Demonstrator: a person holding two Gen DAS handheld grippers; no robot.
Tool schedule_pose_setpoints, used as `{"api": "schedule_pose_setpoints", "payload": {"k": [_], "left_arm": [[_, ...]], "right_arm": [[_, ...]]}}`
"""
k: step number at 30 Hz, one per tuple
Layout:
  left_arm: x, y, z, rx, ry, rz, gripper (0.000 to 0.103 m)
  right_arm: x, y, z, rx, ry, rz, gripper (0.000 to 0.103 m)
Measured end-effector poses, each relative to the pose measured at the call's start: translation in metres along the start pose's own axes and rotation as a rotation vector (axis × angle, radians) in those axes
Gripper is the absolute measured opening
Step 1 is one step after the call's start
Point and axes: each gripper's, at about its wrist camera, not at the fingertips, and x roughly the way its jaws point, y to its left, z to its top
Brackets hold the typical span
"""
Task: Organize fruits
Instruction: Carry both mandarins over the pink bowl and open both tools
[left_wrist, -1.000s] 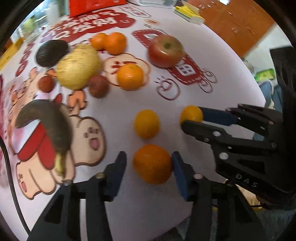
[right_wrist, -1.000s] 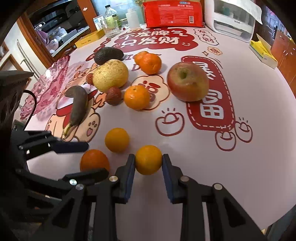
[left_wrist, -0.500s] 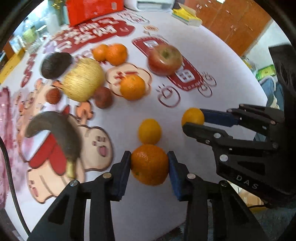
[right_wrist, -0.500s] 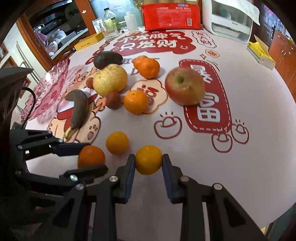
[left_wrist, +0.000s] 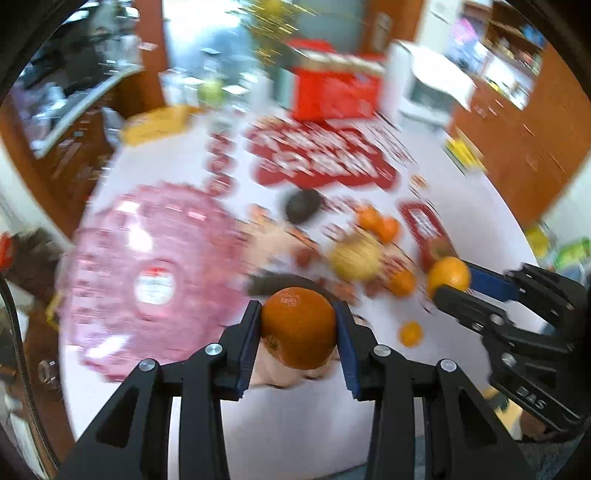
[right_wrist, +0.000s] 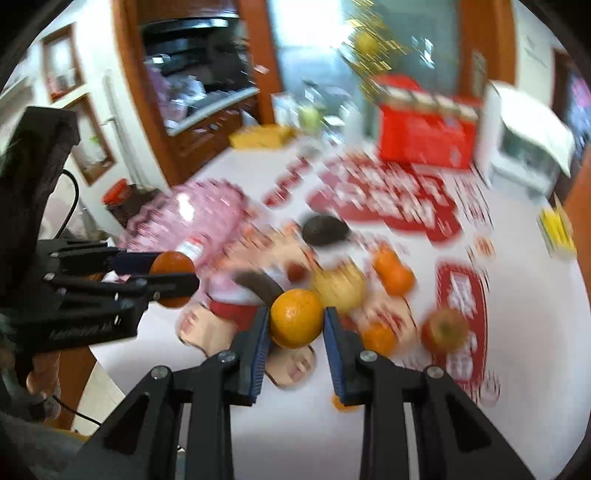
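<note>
Your left gripper (left_wrist: 299, 332) clamps a deep-orange round mandarin (left_wrist: 299, 325); your right gripper (right_wrist: 295, 326) clamps a yellow-orange round mandarin (right_wrist: 296, 318), both lifted, likely for the pink glass plate (left_wrist: 110, 258) at frame left.

Deep-orange orange (left_wrist: 299, 326) sits lower centre of the left wrist view, clamped between blue-padded fingers (left_wrist: 249, 343) and lifted off the table (left_wrist: 295, 424); a lighter yellow-orange one (right_wrist: 296, 318) is pinched the same way at centre of the right wrist view. Remaining fruit is blurred on the table, right of centre in the left view: dark avocado (left_wrist: 303, 205), pale yellow round fruit (left_wrist: 355, 255), two touching oranges (left_wrist: 378, 224), red-green apple (right_wrist: 445, 329), dark banana (right_wrist: 258, 285), one small orange (left_wrist: 410, 333) apart. Pink plate (left_wrist: 110, 258) lies at left.
</note>
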Motion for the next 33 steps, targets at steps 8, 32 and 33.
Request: {"api": "schedule_pose_setpoints", "payload": {"k": [8, 32, 33], "left_arm": [[-0.043, 0.089, 0.030, -0.086, -0.149, 0.188, 0.038], [0.106, 0.207, 0.023, -0.215, 0.075, 0.209, 0.038], [0.113, 0.207, 0.021, -0.211, 0.089, 0.210, 0.038]], "right_arm": [[0.012, 0.076, 0.078, -0.137, -0.060, 0.053, 0.029], [0.198, 0.133, 0.106, -0.044, 0.241, 0.034, 0.029], [0.203, 0.134, 0.104, -0.044, 0.255, 0.034, 0.029]]}}
